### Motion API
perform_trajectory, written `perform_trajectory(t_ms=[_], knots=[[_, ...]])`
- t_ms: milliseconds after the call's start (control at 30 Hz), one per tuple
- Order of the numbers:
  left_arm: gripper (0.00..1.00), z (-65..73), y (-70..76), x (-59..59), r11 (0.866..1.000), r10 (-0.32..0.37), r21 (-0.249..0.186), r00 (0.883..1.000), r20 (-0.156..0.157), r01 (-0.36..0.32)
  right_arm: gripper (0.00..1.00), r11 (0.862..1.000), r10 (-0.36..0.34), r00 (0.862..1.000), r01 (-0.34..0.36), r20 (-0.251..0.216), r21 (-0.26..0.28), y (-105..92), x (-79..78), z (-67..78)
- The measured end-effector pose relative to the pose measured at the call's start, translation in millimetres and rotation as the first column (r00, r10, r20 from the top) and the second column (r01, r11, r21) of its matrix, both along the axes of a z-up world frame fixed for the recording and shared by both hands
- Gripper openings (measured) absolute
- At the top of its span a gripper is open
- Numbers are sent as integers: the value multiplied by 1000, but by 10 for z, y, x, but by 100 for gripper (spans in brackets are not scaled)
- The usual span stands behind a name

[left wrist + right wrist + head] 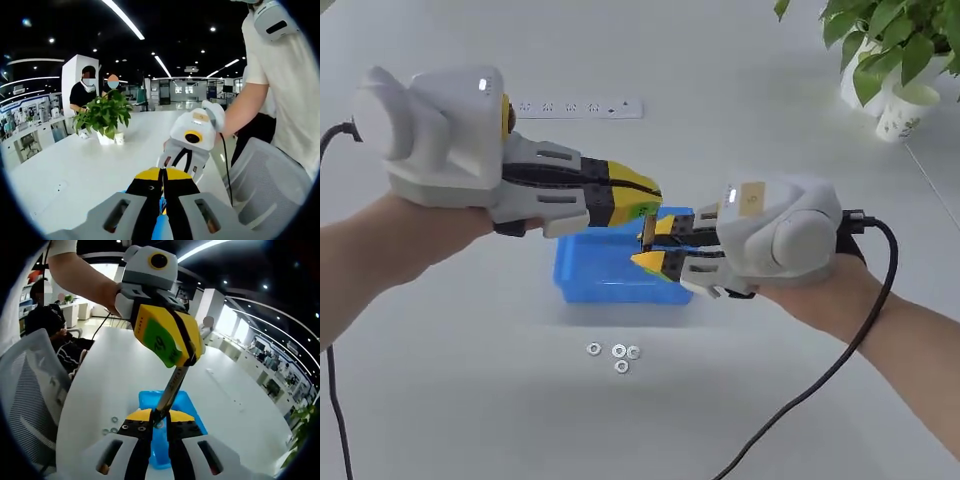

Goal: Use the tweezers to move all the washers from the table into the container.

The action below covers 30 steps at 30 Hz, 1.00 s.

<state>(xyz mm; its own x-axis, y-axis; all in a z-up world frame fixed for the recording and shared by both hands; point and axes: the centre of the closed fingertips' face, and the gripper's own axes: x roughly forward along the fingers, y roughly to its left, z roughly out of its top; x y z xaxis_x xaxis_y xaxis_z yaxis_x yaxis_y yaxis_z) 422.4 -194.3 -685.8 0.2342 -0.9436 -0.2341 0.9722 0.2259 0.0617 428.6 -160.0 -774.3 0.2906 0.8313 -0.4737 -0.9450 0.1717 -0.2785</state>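
Tweezers (172, 385) run lengthwise from left gripper (653, 200) to right gripper (645, 255) (both clamped shut on them).

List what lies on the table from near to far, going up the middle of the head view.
washers → blue container → power strip
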Motion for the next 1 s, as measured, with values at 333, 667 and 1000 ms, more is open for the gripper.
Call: perform_trajectory(t_ms=[333,667,1000], knots=[[4,-179,7,161,1000,10,7,1000,-12,-9,11,1000,-10,1000,10,-22,-3,5,148,-177],[4,-354,15,255,1000,17,11,999,-34,-17,11,1000,-5,999,4,-43,-18,15,237,-353],[4,-492,20,376,1000,25,14,998,-49,-25,11,999,1,998,-3,-61,-32,46,337,-490]])
